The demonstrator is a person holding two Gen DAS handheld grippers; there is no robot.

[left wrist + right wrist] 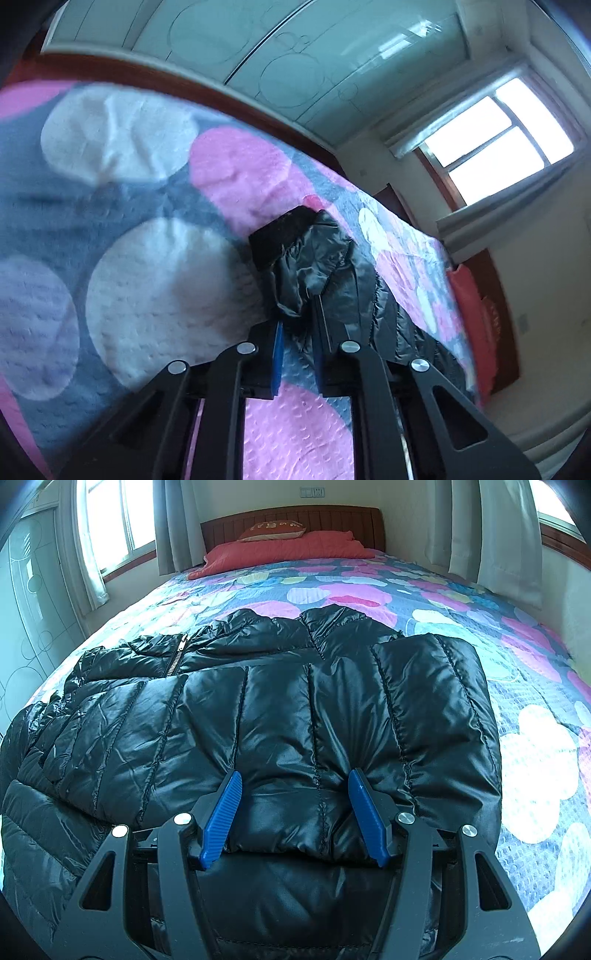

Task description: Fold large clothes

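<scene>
A shiny black puffer jacket [258, 709] lies spread across the bed, its zipper [177, 653] at the upper left. A folded-over panel lies on top at the right. My right gripper [295, 779] is open, its blue fingers [225, 812] pressing on either side of the quilted fabric near the front edge. In the left wrist view my left gripper [299, 325] is shut on a sleeve of the jacket [310, 266], with the dark cuff [277, 236] hanging beyond the fingertips above the bedspread.
The bed is covered by a grey bedspread with pink and white circles [535, 738]. A red pillow and blanket [288, 546] lie at the wooden headboard. Windows with curtains [495, 140] and a glass wardrobe [295, 55] surround the bed.
</scene>
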